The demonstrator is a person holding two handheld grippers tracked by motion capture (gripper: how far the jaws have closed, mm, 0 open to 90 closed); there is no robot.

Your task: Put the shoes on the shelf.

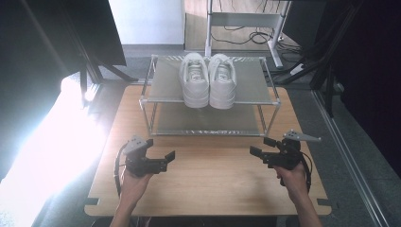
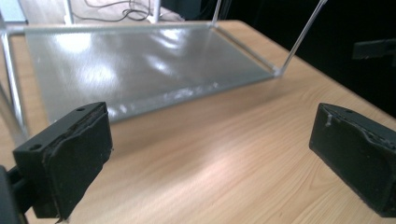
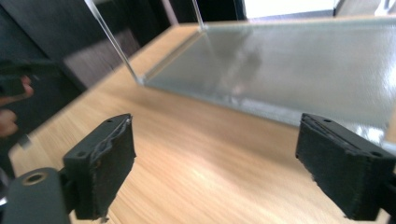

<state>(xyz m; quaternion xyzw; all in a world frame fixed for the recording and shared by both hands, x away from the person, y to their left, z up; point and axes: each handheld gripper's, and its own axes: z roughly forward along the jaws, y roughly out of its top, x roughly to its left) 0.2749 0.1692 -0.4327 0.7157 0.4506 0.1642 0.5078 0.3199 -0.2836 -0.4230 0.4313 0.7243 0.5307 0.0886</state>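
Shoes first: the pair of white lace-up sneakers stands side by side on the top tier of the two-tier grey metal rack, so I judge the placing done. My left gripper and right gripper hover low over the pale wooden table, jaws spread wide, grasping nothing.
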